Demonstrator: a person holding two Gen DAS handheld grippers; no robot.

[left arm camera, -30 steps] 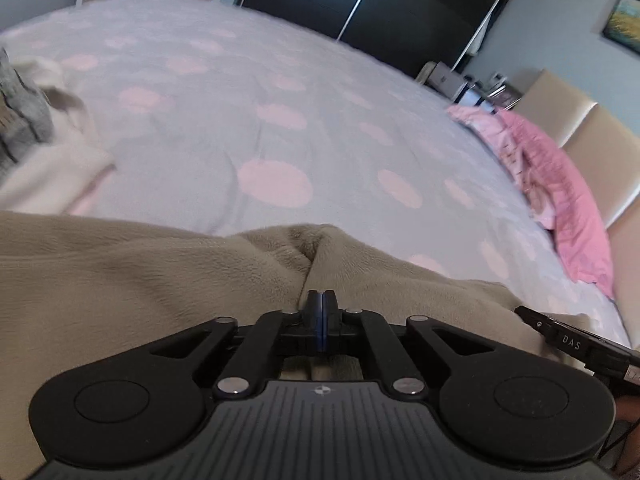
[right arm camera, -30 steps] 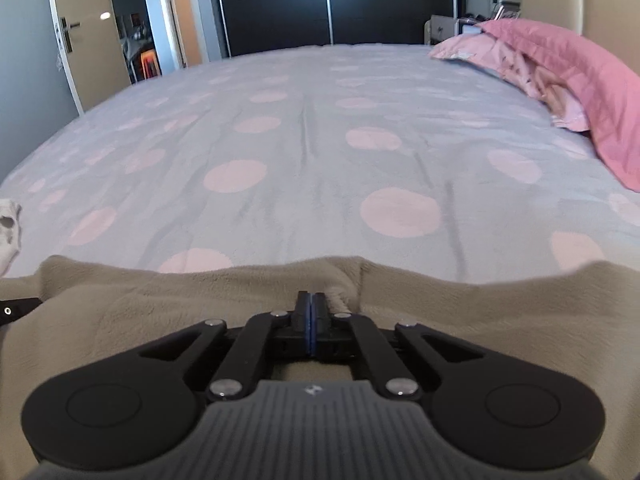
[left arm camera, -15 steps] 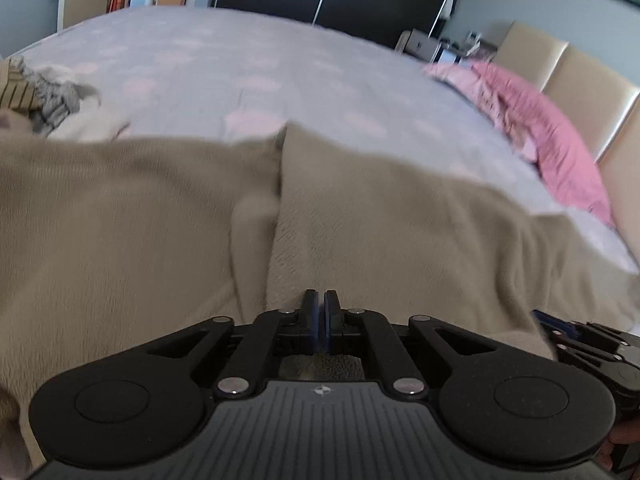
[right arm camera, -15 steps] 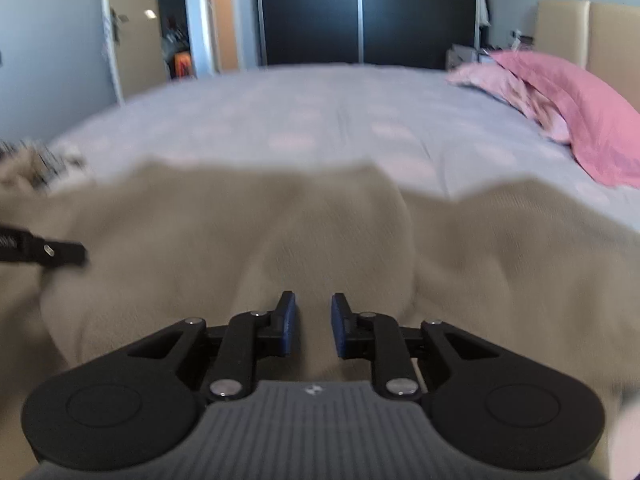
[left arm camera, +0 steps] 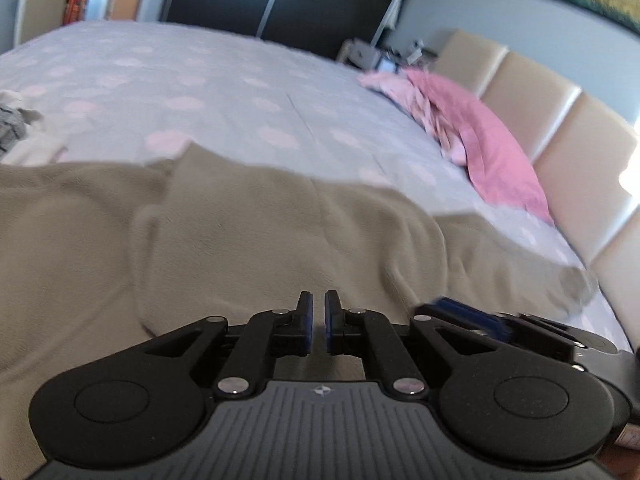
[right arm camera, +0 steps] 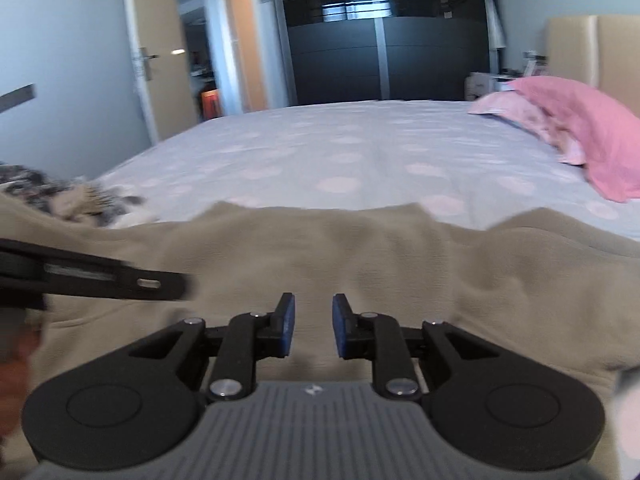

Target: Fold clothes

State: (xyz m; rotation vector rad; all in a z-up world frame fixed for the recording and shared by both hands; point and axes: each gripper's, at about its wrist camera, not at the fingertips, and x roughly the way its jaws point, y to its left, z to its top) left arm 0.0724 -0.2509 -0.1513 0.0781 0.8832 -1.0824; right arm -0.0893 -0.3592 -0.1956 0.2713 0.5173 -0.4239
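Observation:
A beige fleece garment (left arm camera: 260,240) lies spread across the near part of the bed, its far edge folded over; it fills the lower half of the right wrist view (right arm camera: 340,248) too. My left gripper (left arm camera: 316,312) hovers over it with its pads a narrow gap apart and nothing pinched between them. My right gripper (right arm camera: 313,312) is open above the fleece, its blue pads well apart and empty. The right gripper (left arm camera: 480,320) shows at the lower right of the left wrist view. In the right wrist view the left gripper (right arm camera: 100,276) enters from the left edge.
The bed (left arm camera: 240,80) has a grey cover with pink dots. Pink pillows (left arm camera: 492,148) lie against a cream headboard (left arm camera: 580,132) on the right. A heap of other clothes (right arm camera: 60,196) sits at the left. A dark wardrobe (right arm camera: 380,40) stands beyond the bed.
Both grippers were shut on the fleece's edge and have pulled back over it. The right one let go and opened; the left pads have parted slightly. The fleece now lies laid out.

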